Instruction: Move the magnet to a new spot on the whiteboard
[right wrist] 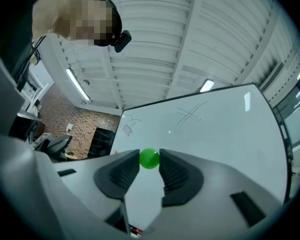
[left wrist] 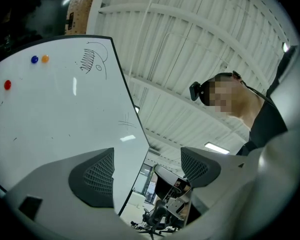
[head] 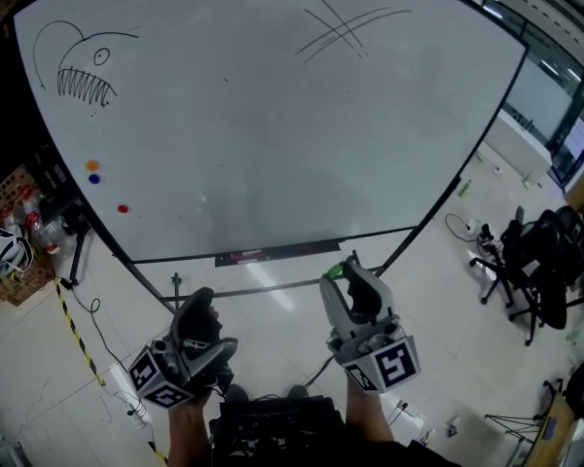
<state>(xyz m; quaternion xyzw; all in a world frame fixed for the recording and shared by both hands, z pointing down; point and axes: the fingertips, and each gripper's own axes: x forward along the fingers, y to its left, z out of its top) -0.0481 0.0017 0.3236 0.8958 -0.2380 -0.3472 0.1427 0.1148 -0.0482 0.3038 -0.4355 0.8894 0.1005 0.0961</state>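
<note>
The right gripper (right wrist: 149,165) is clamped on a green round magnet (right wrist: 149,159), pinched at the very tips of its jaws and held off the whiteboard (head: 273,144), below its lower edge. In the head view only a green sliver shows at those tips, probably the same magnet. The left gripper (left wrist: 147,166) has its jaws wide apart with nothing between them. On the board's left side sit an orange magnet (head: 91,165), a blue magnet (head: 94,178) and a red magnet (head: 123,208), under a toothy fish sketch (head: 78,66); crossed lines (head: 346,27) mark the upper right.
</note>
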